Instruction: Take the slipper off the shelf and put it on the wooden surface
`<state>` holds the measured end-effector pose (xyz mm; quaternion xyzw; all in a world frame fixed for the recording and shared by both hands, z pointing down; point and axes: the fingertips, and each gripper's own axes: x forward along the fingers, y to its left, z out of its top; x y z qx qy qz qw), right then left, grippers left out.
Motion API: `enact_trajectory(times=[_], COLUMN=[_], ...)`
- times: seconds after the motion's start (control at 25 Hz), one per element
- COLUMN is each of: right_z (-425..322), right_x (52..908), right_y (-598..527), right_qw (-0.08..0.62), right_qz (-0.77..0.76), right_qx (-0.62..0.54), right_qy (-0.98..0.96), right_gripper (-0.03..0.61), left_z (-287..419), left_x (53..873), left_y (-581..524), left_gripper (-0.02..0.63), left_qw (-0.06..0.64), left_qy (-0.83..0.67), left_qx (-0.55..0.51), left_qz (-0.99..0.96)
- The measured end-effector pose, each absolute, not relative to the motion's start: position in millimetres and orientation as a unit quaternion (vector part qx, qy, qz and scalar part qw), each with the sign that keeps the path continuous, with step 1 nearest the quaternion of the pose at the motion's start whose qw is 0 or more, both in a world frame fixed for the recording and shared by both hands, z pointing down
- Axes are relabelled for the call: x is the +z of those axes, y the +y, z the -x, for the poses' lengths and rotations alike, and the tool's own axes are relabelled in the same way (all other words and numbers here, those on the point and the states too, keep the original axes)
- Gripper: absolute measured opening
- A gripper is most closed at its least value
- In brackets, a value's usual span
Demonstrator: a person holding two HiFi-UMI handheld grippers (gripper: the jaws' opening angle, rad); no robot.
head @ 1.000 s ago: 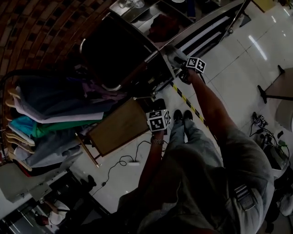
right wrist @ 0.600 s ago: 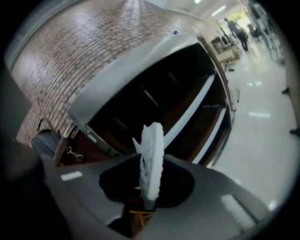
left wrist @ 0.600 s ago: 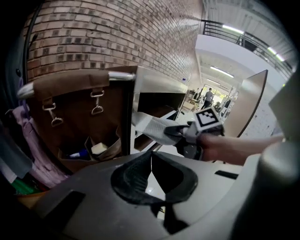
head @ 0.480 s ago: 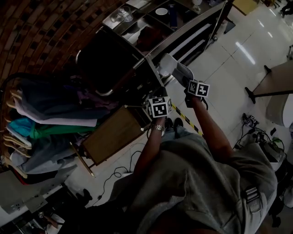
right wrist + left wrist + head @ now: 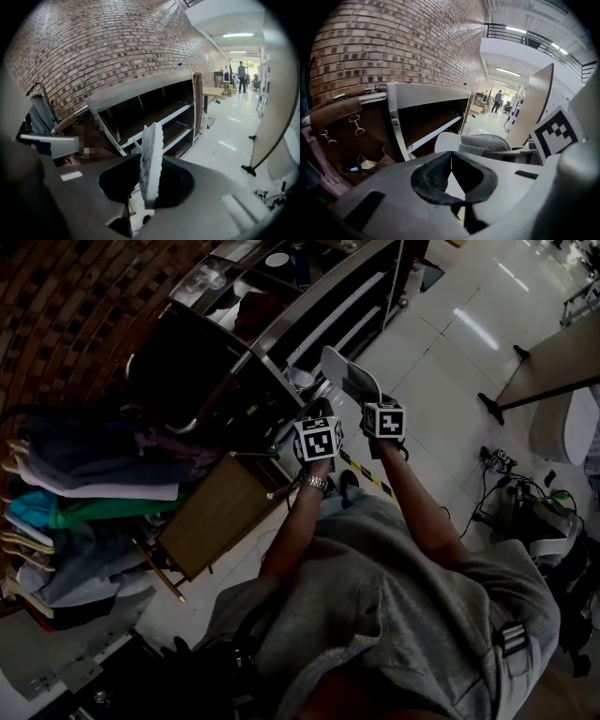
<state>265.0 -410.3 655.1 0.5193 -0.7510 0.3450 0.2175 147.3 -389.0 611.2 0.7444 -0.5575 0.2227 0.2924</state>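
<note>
R gripper [image 5: 149,185] pinching slipper [image 5: 152,145] by sole edge, thin bite | slipper in air, clear of shelf [image 5: 309,310], apart from wood top [image 5: 214,514] | L gripper [image 5: 451,161] jaws pressed together, empty | risk: slipper pivots or slips out on swing; may clip shelf.

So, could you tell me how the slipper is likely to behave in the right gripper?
The slipper is probably fairly stiff: its sole stands upright from the right gripper without drooping. It seems light, since a pinch at one end carries it. Its wavy sole edge may resist slipping.
</note>
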Motion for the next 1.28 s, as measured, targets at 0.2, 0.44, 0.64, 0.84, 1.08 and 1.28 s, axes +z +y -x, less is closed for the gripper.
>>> enact_trajectory(times=[0.2,0.44,0.64,0.84,1.08,1.28], right_z=[-229,-125,-21,72,141,168], right_x=[656,666,677,687,678,703], right_y=[-352,-257,-144,-26,48,74], right_qw=[0.244,0.282,0.294,0.259,0.292,0.294], right_qz=[-0.483,-0.413,-0.381,-0.371,-0.326,-0.260], right_qx=[0.342,0.335,0.323,0.354,0.312,0.343], right_qy=[-0.768,-0.799,-0.815,-0.818,-0.843,-0.853], right_gripper=[0.071,0.071,0.071,0.071,0.072,0.072], left_z=[-92,13,116,218,257,263], left_x=[616,615,634,654,649,653], left_y=[-339,-250,-109,34,114,137], left_gripper=[0.006,0.006,0.006,0.006,0.006,0.006], left_qw=[0.304,0.314,0.324,0.319,0.355,0.366], left_qy=[-0.595,-0.648,-0.680,-0.697,-0.709,-0.713], left_qx=[0.214,0.182,0.175,0.225,0.199,0.198], left_qz=[-0.712,-0.669,-0.634,-0.602,-0.576,-0.565])
